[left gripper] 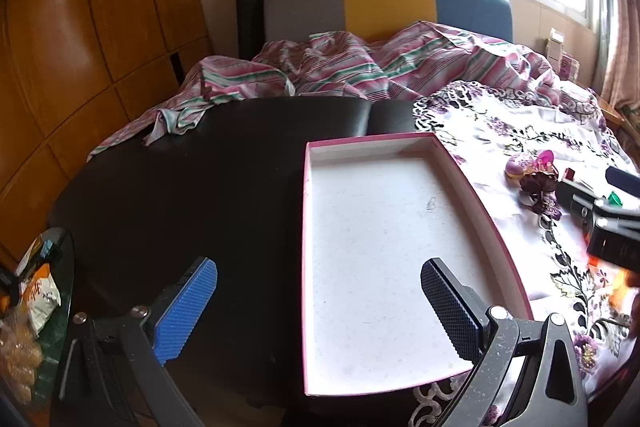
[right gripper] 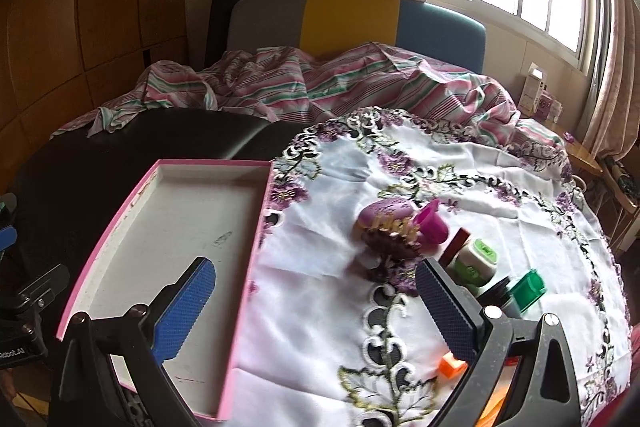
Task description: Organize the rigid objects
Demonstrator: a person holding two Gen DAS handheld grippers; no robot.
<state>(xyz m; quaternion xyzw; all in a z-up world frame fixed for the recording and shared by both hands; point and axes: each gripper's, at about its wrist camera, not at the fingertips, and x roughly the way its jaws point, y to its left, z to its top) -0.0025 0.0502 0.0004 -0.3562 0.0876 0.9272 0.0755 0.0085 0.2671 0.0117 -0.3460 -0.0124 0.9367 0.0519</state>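
We see a dark desk standing against a bed with a striped pink and green sheet and a grey, yellow and blue headboard. The right part of the desk is covered by a white cloth embroidered with purple flowers, and a shallow pink-edged box, white inside and holding nothing, lies at the cloth's left edge, partly on the dark surface. We hold the left claw above the near edge of the desk with its jaws wide apart and nothing between them: its blue left pad hangs over the dark surface and its dark right pad over the floor of the box. We hold the right claw above the near edge of the cloth, its jaws likewise wide apart and gripping nothing; its left pad hangs over the box and its right pad near the small things. Those things sit in a cluster toward the near right part of the cloth: a purple oval case with a dark hair clip touching its near side, a small magenta cup just beside them, a white and green jar, a green cap on a dark container, and an orange piece nearest the edge. All of them lie outside the box.
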